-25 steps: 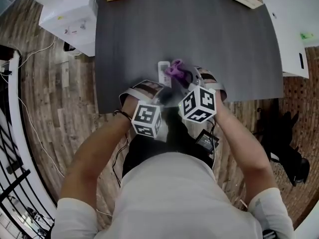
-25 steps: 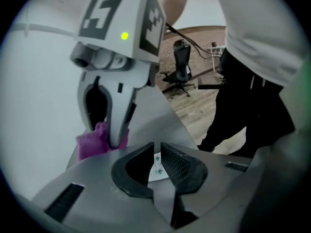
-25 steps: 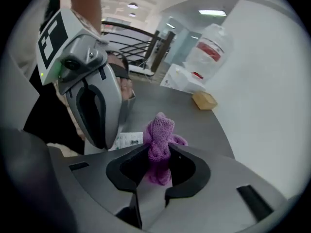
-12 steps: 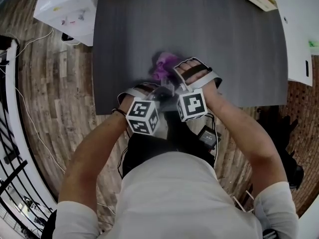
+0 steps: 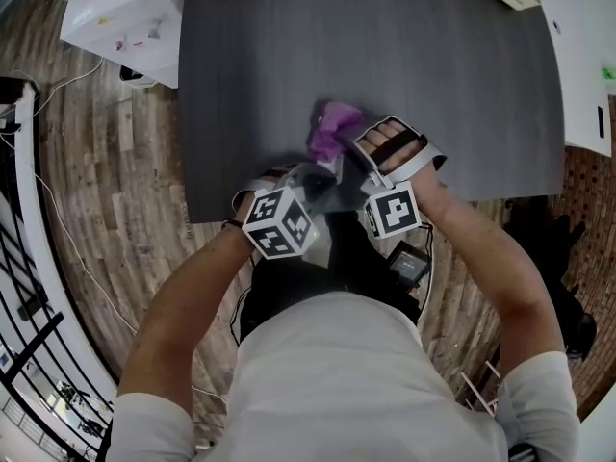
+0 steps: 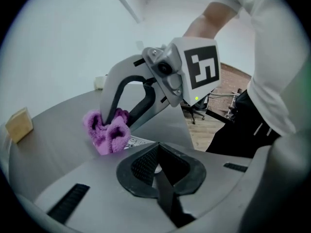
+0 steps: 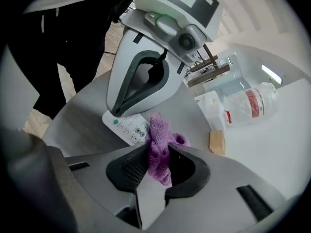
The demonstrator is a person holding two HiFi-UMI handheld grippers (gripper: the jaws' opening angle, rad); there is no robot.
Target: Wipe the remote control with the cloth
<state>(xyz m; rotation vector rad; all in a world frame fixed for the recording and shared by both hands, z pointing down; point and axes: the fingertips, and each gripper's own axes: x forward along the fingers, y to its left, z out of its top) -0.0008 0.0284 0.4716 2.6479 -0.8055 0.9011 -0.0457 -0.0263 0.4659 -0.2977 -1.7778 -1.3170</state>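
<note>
The white remote control [image 7: 127,127] lies on the dark grey table [image 5: 433,85] near its front edge. One end of it sits between the tips of my left gripper [image 7: 115,112], which is shut on it; a sliver of white shows in the closed jaws of the left gripper [image 6: 155,167]. My right gripper [image 7: 158,157] is shut on a bunched purple cloth [image 7: 159,135], which hangs over the remote's far part. In the head view the cloth [image 5: 332,129] hides most of the remote, with the left gripper [image 5: 312,173] just below it and the right gripper [image 5: 345,148] beside it.
A small wooden block [image 7: 217,142] and a clear plastic bottle [image 7: 252,101] lie beyond the remote. White boxes [image 5: 125,8] stand off the table's left corner. A white counter [image 5: 587,56] borders the right side. The table's front edge runs just under both hands.
Both grippers have rolled about their own axes. The right one has dipped with the cloth, which now covers the white remote that showed beside it a second ago.
</note>
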